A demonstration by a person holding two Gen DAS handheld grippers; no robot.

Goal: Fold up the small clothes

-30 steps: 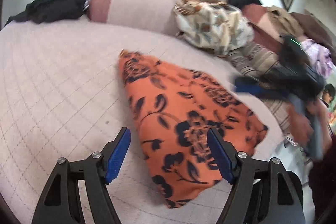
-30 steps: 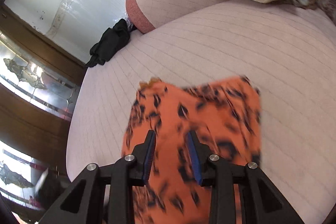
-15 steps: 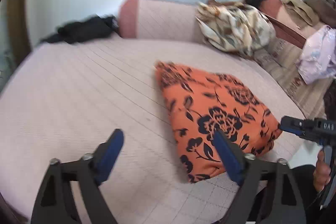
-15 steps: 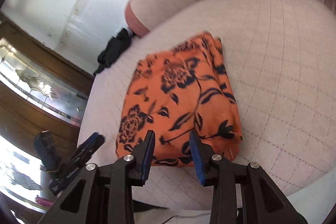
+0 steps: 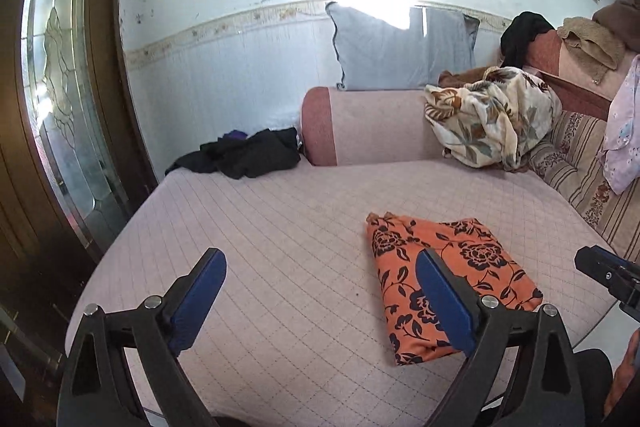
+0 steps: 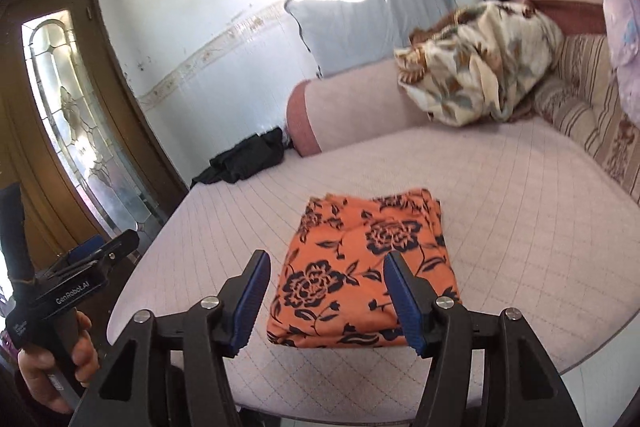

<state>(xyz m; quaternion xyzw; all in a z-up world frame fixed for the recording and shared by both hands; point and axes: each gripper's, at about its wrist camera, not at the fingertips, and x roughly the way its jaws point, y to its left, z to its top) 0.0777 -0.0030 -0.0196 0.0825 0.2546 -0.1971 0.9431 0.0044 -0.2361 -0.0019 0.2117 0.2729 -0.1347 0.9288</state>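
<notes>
Right wrist view: the orange garment [image 6: 362, 269] lies on the bed [image 6: 520, 195] as a compact rectangle of several layers, near the front edge. Its edges are roughly aligned; the far edge shows stacked folds. No loose sleeve or flap projects from the bundle.

Left wrist view: the same garment [image 5: 444, 275] sits to the right of centre on the quilted cover, well apart from the bolster [image 5: 376, 127] at the head of the bed.

Gripper state:
- Left gripper [image 5: 320, 303]: fingers spread wide, having just been opening. Nothing is between them; only bare cover shows in the gap.
- Right gripper [image 6: 326, 301]: fingers at a medium spread, having just been opening. The garment shows beyond the gap, but the pads do not press on it.

Both grippers stand above and clear of the garment, on the near side of the bed.

Progress assessment:
- Done: this garment appears fully folded and released.
- Left, by judgement: a dark garment [image 5: 248, 155] lies crumpled at the far left corner of the bed, and a floral cloth [image 5: 492, 115] is heaped against the bolster. More fabric lies on the striped sofa [image 5: 580, 171] at right. Whether any of these belong to the task cannot be told.
- Probable next step: select the next item, or move the folded bundle aside.
</notes>
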